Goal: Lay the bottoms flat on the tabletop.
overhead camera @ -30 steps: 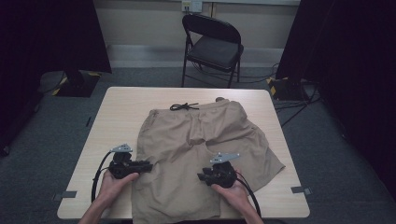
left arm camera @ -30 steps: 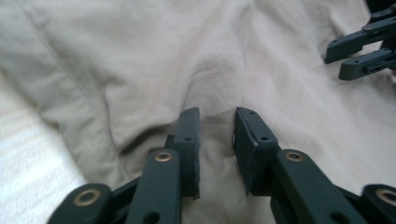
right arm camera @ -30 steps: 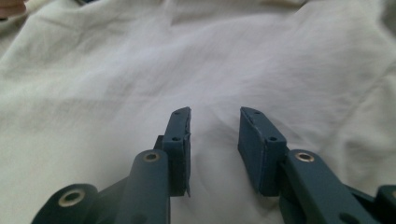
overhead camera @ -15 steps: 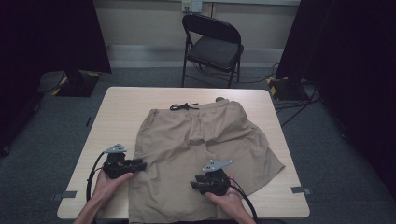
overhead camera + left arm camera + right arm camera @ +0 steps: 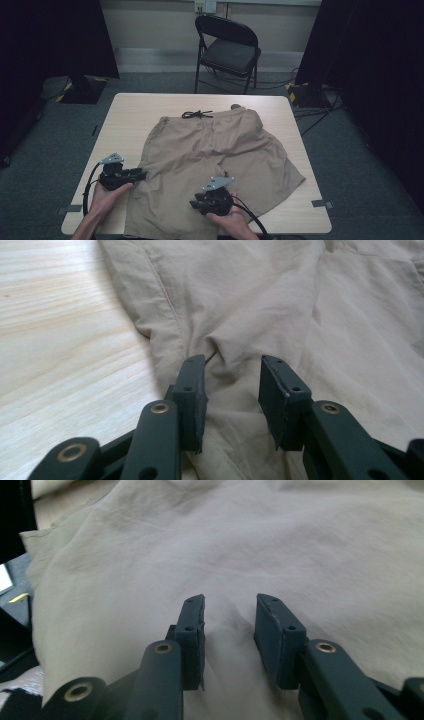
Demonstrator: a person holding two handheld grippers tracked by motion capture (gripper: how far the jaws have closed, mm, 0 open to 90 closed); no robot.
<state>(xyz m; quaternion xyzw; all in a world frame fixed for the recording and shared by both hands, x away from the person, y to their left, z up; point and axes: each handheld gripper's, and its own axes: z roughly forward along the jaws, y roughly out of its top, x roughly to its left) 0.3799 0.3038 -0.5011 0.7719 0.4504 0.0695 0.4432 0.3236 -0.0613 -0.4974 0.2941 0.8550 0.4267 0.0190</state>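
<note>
Khaki shorts (image 5: 215,160) spread flat mid-table (image 5: 140,107), drawstring end twd the far edge. Left gripper (image 5: 142,174) at the shorts' left hem — jaws apart, just been opening, cloth puckered between them but not pinched. Right gripper (image 5: 194,204) over the near leg, jaws apart above smooth fabric. High view adds folding chair (image 5: 227,50), grey carpet (image 5: 350,150).
</note>
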